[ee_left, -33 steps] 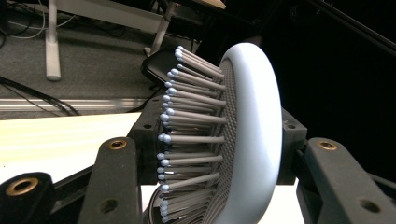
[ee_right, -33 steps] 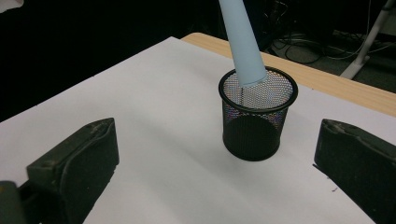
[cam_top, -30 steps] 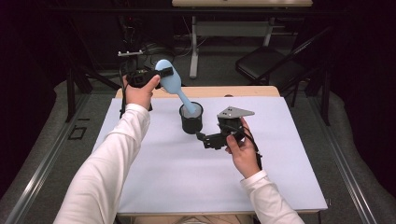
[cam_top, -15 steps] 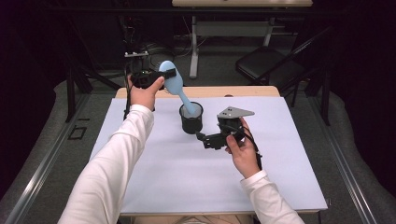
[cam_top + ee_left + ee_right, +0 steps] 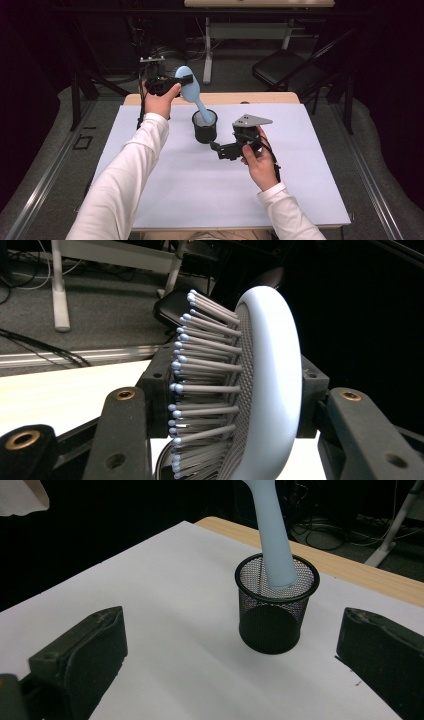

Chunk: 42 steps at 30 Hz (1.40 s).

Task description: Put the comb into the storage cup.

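Note:
A light blue hairbrush [image 5: 190, 91] is tilted over a black mesh cup [image 5: 205, 128], with the lower end of its handle inside the rim. My left gripper [image 5: 186, 80] is shut on the brush's head, above and behind the cup. In the left gripper view the brush's head [image 5: 267, 380] sits between the pads of my left gripper [image 5: 234, 390], with its bristles [image 5: 200, 385] pointing left. My right gripper [image 5: 219, 150] rests low on the table just right of the cup, open and empty. Seen from my right gripper [image 5: 232, 630], the handle [image 5: 274, 535] dips into the cup [image 5: 276, 611].
A white sheet [image 5: 200, 195] covers the wooden table [image 5: 270, 97]. Beyond the table's far edge stand a dark folding chair [image 5: 287, 70] and a desk's white legs [image 5: 207, 50], with cables on the grey floor.
My left gripper and the brush have shifted slightly to the right, and the handle stays in the cup. The right gripper has not moved.

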Available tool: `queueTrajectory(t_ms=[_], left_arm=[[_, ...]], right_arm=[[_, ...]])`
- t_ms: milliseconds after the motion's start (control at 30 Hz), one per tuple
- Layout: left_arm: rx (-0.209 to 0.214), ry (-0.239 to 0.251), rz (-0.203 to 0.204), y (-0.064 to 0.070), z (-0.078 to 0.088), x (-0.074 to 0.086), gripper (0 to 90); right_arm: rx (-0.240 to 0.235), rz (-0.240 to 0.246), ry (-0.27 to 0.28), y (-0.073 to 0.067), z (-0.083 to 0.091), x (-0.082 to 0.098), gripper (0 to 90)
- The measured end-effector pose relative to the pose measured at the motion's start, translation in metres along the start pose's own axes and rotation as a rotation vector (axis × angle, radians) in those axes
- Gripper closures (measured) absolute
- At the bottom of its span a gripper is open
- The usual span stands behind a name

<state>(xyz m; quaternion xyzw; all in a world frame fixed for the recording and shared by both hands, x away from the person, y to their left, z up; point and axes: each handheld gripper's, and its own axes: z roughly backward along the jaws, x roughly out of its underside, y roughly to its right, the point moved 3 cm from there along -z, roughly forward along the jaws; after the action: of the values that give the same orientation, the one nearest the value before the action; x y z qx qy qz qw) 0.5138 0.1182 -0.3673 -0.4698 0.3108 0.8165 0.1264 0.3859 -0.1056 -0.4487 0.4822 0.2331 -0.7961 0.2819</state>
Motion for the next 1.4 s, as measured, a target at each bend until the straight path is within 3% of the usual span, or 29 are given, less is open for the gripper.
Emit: queueTrajectory(t_ms=[467,1400], left_arm=[[-0.030,-0.015,-0.050,0.003,-0.008,0.004,49.7],[-0.062,-0.052,-0.100,0.002,-0.025,0.015,49.7]], right_arm=[[-0.002,-0.001,0.003,0.001,0.001,0.000,0.0],[-0.003,-0.002,0.008,0.002,0.002,-0.001,0.0]])
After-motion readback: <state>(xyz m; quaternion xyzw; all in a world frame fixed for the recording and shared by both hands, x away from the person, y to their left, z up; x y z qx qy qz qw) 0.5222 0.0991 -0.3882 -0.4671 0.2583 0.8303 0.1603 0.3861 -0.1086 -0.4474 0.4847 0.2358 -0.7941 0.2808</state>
